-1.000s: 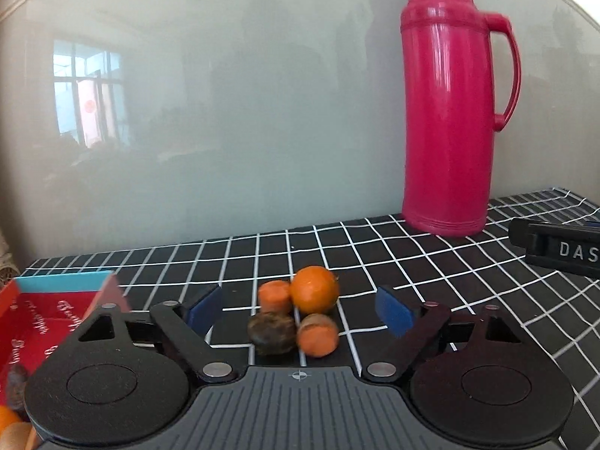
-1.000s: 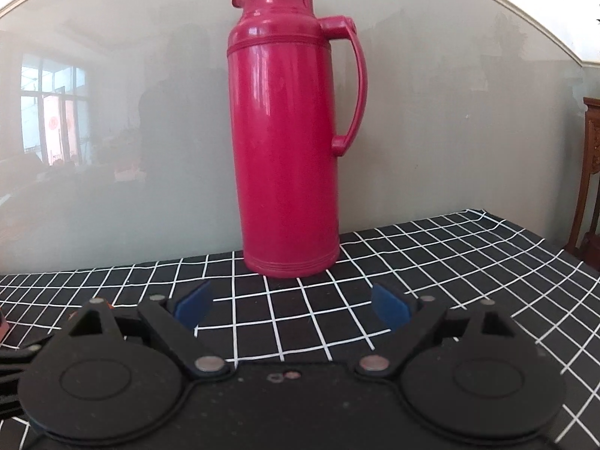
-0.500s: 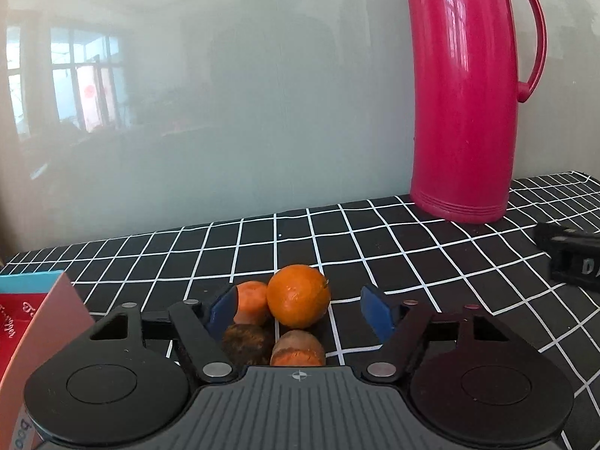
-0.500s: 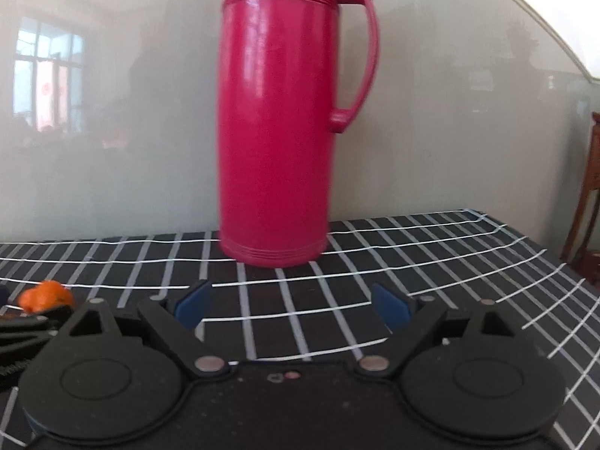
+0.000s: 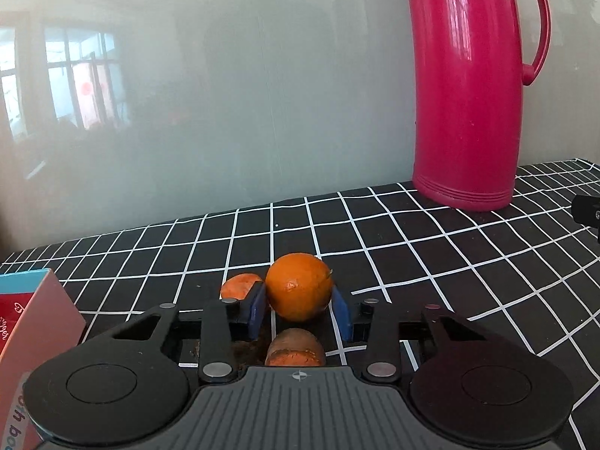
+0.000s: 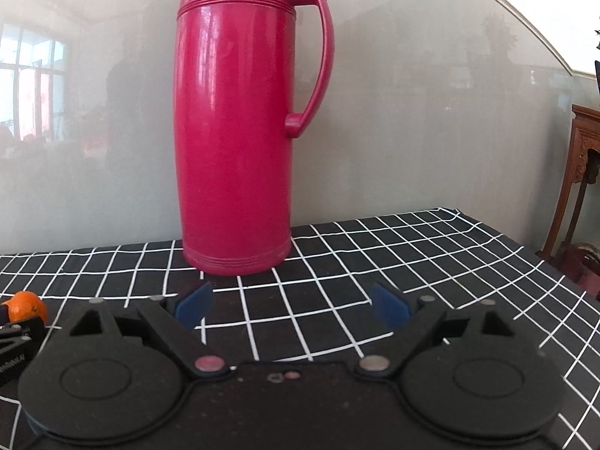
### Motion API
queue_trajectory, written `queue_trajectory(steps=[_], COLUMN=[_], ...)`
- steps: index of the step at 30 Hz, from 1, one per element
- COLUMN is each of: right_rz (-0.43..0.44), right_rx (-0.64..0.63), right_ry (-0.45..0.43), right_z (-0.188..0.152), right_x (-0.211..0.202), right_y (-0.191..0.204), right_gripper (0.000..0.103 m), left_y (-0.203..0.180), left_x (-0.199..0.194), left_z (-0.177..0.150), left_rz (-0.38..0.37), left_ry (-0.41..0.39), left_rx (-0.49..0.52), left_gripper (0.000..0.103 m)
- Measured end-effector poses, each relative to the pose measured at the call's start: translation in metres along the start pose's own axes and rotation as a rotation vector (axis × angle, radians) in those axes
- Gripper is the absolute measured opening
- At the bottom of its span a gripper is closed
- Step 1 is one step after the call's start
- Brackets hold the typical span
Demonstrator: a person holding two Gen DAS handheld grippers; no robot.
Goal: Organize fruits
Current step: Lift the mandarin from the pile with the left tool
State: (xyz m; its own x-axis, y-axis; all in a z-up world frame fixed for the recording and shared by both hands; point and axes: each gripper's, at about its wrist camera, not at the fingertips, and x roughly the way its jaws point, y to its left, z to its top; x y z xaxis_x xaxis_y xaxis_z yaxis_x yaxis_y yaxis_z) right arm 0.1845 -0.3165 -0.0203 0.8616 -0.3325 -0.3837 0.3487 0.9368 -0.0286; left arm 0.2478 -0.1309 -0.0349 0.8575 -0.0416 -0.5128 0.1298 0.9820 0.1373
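Left wrist view. The left gripper (image 5: pixel 300 311) points slightly downward over a black tablecloth (image 5: pixel 431 262) ruled with a white grid. Its blue pads (image 5: pixel 258 309) bracket a round orange (image 5: pixel 299 291); the jaws are closing, and both pads appear to touch the fruit's sides, though the contact on the right is partly hidden by the fruit's curve. A smaller orange fruit (image 5: pixel 240 287) lies just beyond the left pad, touching or nearly touching the larger one. A third, duller fruit (image 5: pixel 296 347) lies nearer the camera between the gripper's arms, its lower part cut off by the gripper body. At the far right a red thermos jug (image 5: pixel 468 93) stands upright against the pale wall (image 5: pixel 225 93), its handle turned to the right. A pink and red box (image 5: pixel 33 311) enters at the left edge. A dark object, probably part of the other gripper (image 5: pixel 587 212), shows at the right edge.

Right wrist view. The right gripper (image 6: pixel 290 305) hangs over bare tablecloth with its jaws wide apart and nothing between them. The thermos jug (image 6: pixel 236 131) stands directly ahead, just beyond the fingertips. At the far left edge the orange (image 6: pixel 27 305) is seen in the tip of the left gripper. A carved wooden stand (image 6: pixel 581 187) is at the far right, off the table.
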Motion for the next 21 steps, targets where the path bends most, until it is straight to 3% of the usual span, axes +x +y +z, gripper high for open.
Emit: queue_trajectory(steps=[12, 21], right_rz=[0.011, 0.013], right_rx=[-0.002, -0.010], right_ry=[0.004, 0.000], right_z=[0.000, 0.000], right_x=[-0.004, -0.003], right_y=[0.000, 0.000], right_gripper=[0.092, 0.092], left_y=[0.002, 0.003], left_x=[-0.013, -0.002], left_z=[-0.004, 0.000], left_rz=[0.009, -0.007], left_ry=[-0.021, 0.001], left_rx=[0.041, 0.011], left_gripper=[0.038, 0.039])
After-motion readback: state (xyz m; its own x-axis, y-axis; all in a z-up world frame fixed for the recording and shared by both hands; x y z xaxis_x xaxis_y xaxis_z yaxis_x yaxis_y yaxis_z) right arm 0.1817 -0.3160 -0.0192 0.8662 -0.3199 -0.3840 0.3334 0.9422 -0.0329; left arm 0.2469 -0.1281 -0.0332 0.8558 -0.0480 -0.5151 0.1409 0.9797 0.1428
